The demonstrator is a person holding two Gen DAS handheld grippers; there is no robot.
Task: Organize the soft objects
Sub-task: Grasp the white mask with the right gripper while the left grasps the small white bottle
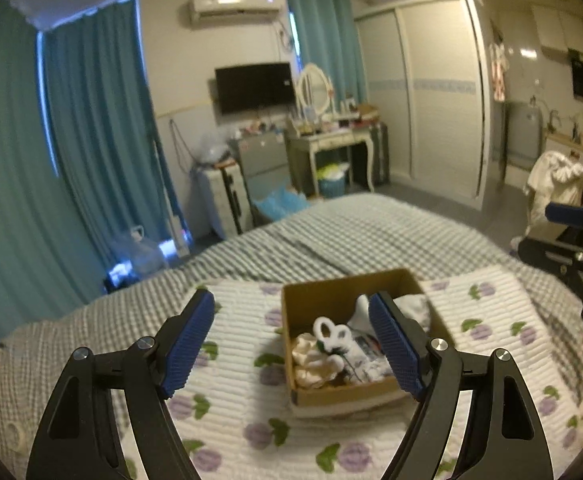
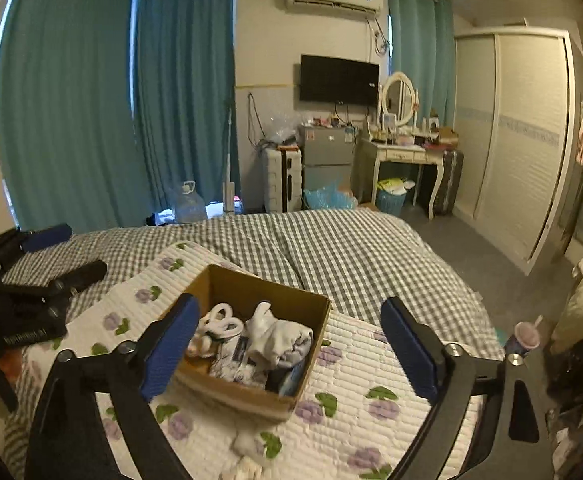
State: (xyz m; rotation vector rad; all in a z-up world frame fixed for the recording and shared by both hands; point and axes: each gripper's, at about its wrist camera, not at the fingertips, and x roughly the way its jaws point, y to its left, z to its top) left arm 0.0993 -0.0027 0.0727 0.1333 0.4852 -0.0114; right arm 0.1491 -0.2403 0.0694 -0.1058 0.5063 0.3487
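Square cardboard box (image 2: 251, 292) holds crumpled white socks (image 2: 279, 338), on quilted mat (image 2: 371, 360).

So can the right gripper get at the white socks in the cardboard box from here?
Probably yes. The right gripper is open above the open-topped cardboard box, and the white socks lie on top of the pile, uncovered.

Brown cardboard box (image 2: 251, 292) on white, purple-flowered quilt (image 2: 371, 360); grey-checked bedspread (image 2: 351, 252).
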